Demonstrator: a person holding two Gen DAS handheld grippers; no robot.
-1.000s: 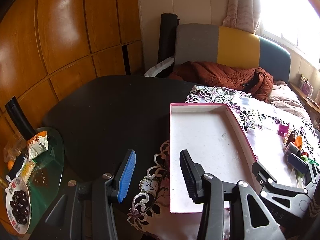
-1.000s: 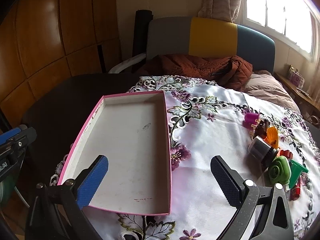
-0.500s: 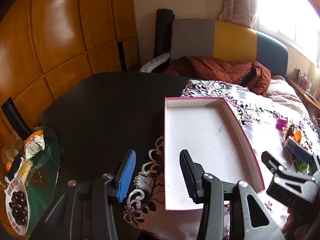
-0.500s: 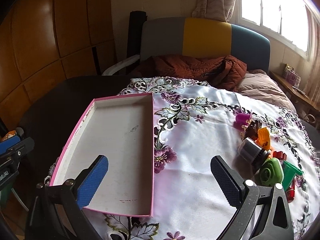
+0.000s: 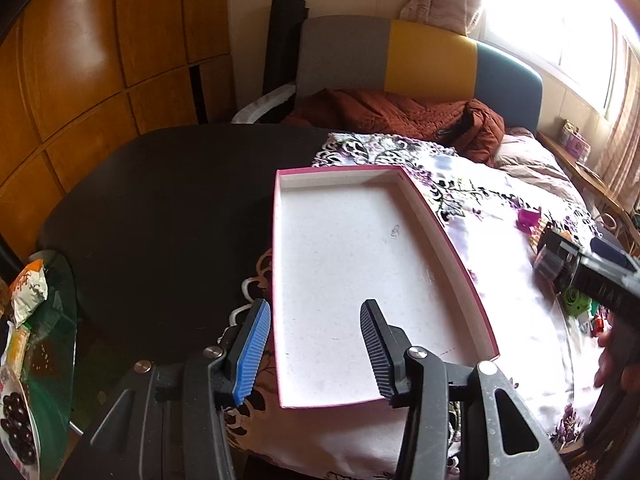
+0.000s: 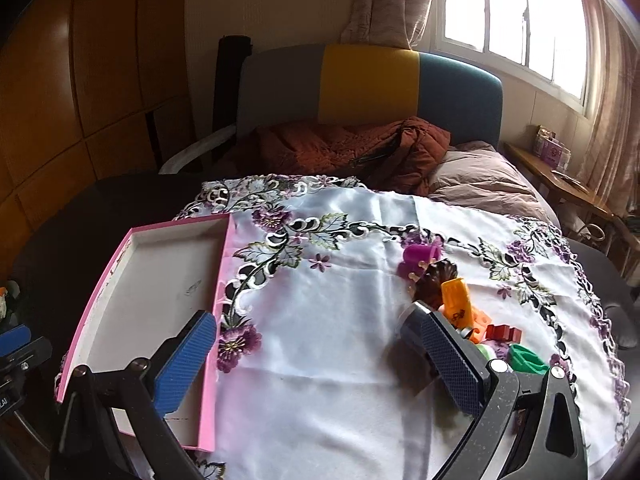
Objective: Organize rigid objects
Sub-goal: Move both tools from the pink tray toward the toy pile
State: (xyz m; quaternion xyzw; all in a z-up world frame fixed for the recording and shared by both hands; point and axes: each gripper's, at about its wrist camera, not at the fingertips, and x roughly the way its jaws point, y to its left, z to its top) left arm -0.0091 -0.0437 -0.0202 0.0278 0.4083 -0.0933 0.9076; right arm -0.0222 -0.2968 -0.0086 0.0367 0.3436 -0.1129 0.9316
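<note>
A shallow pink-rimmed box point(image 5: 436, 236) with a bare white floor lies on the embroidered tablecloth; it also shows in the right wrist view point(image 6: 224, 276). My left gripper point(image 5: 316, 344) is open and empty over the box's near end. My right gripper point(image 6: 320, 360) is open and empty above the cloth, its right finger next to a pile of small rigid things: a purple cup point(image 6: 420, 254), a brown shell-shaped piece point(image 6: 434, 280), an orange piece point(image 6: 456, 300), a dark cylinder point(image 6: 412, 324), a red block point(image 6: 504, 333) and a green piece point(image 6: 526, 360).
The white floral cloth point(image 6: 340, 320) covers part of a dark round table point(image 5: 160, 208). A chair with a rust jacket point(image 6: 344, 148) stands behind it. A glass side table point(image 5: 52, 332) with snacks is at the left. Wooden panels line the wall.
My right gripper has swung right toward the pile of small things, so the box slid left in its view. My left gripper moved forward over the box's near end.
</note>
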